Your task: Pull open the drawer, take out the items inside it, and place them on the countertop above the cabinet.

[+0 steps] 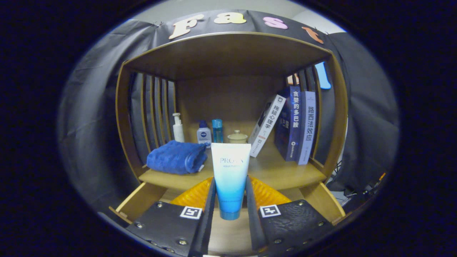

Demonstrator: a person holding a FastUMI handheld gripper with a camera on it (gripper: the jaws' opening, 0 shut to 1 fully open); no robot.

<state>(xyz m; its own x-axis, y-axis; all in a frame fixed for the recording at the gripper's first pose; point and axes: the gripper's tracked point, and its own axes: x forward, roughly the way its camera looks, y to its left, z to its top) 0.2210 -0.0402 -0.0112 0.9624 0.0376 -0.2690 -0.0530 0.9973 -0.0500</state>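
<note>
above the open drawer (142,200) our gripper (230,200) clamps the tube (230,175) with 2 fingers, lifted clear for the countertop (285,175).

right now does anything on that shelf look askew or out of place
Only the white book: it leans against the upright blue book. Nothing is spilled. The tube stands cap-down, clamped between the fingers.

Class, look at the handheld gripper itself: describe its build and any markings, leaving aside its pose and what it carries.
The gripper has two broad flat finger plates fixed with small round metal screws. Each plate carries a square black-and-white coded marker near its inner front corner, and the surface of the right plate looks textured. The inner edges are straight, narrow strips.
</note>
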